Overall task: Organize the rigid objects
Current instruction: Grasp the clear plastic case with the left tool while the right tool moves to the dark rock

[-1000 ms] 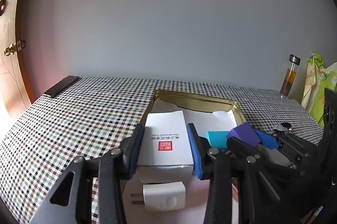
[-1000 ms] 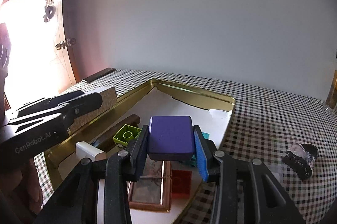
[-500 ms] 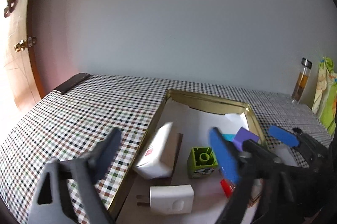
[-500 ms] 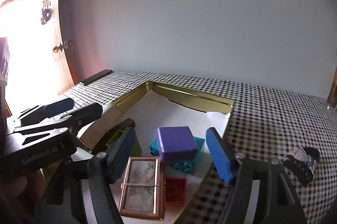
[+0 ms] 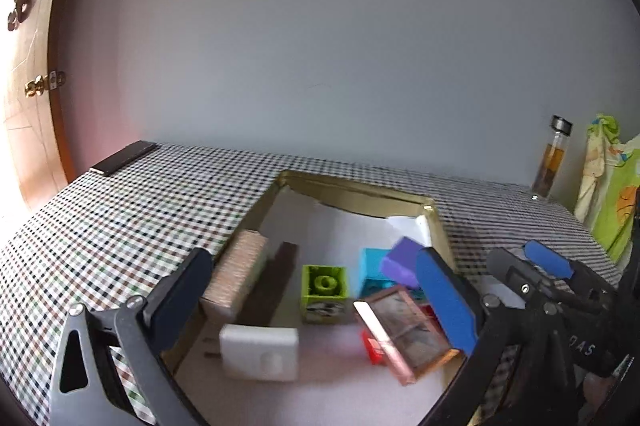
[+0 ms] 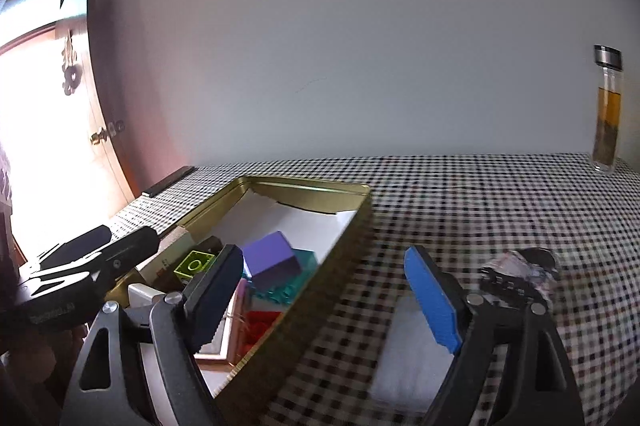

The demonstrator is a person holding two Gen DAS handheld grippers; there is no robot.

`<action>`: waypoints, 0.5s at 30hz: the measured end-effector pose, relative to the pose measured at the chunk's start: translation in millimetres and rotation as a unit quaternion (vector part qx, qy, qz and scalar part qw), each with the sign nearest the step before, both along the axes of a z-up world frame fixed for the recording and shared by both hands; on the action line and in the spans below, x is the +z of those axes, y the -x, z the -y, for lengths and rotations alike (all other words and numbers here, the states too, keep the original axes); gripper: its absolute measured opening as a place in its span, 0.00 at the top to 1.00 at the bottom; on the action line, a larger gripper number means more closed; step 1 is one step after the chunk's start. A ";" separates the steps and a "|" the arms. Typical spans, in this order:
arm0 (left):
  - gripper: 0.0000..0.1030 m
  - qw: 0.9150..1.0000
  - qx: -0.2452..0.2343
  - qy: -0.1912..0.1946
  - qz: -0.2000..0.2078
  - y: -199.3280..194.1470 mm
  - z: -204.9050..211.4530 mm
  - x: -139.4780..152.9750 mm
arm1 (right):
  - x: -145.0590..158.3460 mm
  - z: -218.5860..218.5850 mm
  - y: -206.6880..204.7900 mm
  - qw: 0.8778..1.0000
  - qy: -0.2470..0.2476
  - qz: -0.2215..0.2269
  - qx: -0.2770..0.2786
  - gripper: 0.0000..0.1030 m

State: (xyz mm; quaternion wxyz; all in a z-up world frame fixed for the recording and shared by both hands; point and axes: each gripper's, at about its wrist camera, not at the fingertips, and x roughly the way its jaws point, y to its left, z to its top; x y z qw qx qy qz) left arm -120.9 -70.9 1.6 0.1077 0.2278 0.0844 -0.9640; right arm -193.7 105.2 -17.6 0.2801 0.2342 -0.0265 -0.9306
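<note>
Checked cloth covers the table, and the gold tin holds blocks. Both the left gripper and right gripper are spread wide, holding nothing. Next, go slowly for the dark hair clip outside the tin.

1. The left gripper has its jaws spread wide, and nothing sits between its fingers.
2. The right gripper is also wide apart and holds nothing.
3. In the left wrist view, the right gripper appears at the right side, close beside the left one.
4. In the right wrist view, the left gripper appears at the left edge.
</note>
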 end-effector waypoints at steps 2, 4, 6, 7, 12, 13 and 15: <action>0.00 1.000 -0.016 -0.001 -0.010 -4.5 -14.6 3.9 | 0.2 -13.6 -4.6 1.000 0.003 -0.006 -0.009 0.18; 0.01 0.999 -0.033 0.003 -0.014 -7.0 -31.3 6.3 | -0.6 -26.9 -6.4 1.000 0.002 -0.005 -0.023 0.18; 0.01 0.999 -0.050 0.010 -0.017 -7.7 -46.6 7.2 | -0.5 -42.3 -8.2 0.999 -0.001 -0.008 -0.046 0.17; 0.00 0.998 -0.060 0.015 -0.017 -7.6 -57.9 7.2 | -0.3 -50.1 -9.9 0.998 -0.008 -0.012 -0.062 0.17; 0.01 0.994 -0.102 0.030 -0.003 0.4 -102.5 1.5 | 1.5 -83.7 -12.3 0.991 -0.044 -0.021 -0.126 0.11; 0.00 0.994 -0.107 0.034 0.000 2.7 -111.6 -0.8 | 1.6 -91.5 -12.0 0.989 -0.047 -0.020 -0.136 0.11; 0.00 0.993 -0.115 0.039 0.006 7.6 -123.2 -4.2 | 2.1 -106.8 -11.3 0.987 -0.052 -0.017 -0.153 0.11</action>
